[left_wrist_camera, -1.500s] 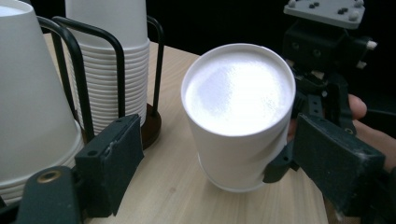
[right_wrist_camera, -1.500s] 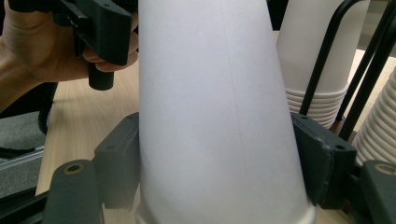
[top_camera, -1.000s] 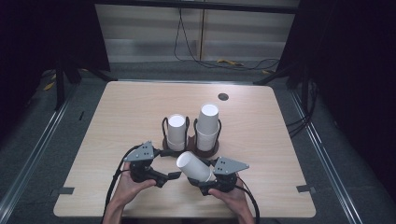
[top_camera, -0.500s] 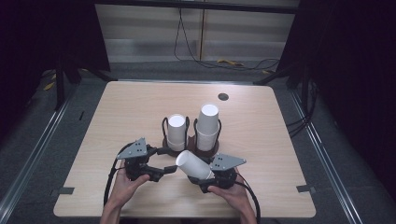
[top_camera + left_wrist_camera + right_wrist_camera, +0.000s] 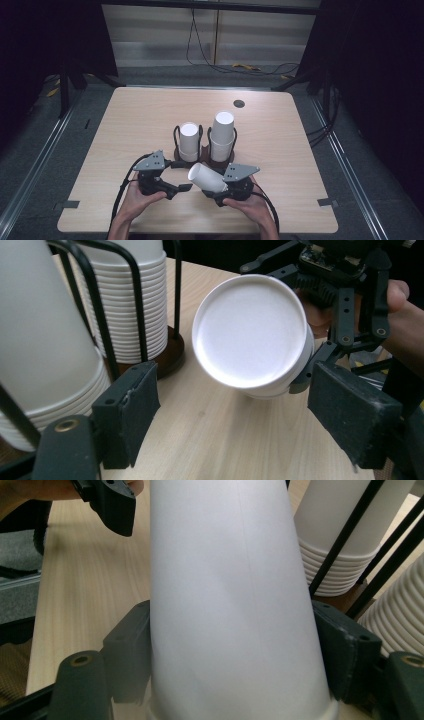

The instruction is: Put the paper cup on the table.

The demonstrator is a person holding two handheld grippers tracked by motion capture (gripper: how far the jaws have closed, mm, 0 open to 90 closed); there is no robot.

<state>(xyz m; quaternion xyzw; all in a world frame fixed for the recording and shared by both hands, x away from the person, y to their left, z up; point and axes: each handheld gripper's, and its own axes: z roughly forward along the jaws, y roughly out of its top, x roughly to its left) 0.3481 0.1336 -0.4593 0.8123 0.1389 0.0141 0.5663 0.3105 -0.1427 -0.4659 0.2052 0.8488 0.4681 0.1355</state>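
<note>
1. Cup stack (image 5: 206, 177) was clamped in the right gripper (image 5: 220, 192), lying tilted above the near middle of the table (image 5: 300, 150), base pointing left and far.
2. Right gripper pads (image 5: 127, 660) pressed on both sides of the stack near its rim; closed grip on it.
3. Left gripper (image 5: 182, 188) sat just left of the stack, jaws open and just been opening, nothing between the pads; the stack's round base (image 5: 250, 330) sat just ahead of them.
4. Step looked like pulling one cup off the held stack; the next move probably needs the left jaws to slide over the base end and pinch the outer cup alone.
5. Stack was plain white paper, smooth tapered wall, several rims nested at the wide end.
6. Two wire holders stood just beyond the grippers: left holder stack (image 5: 189, 141) shorter, right holder stack (image 5: 222, 134) taller.
</note>
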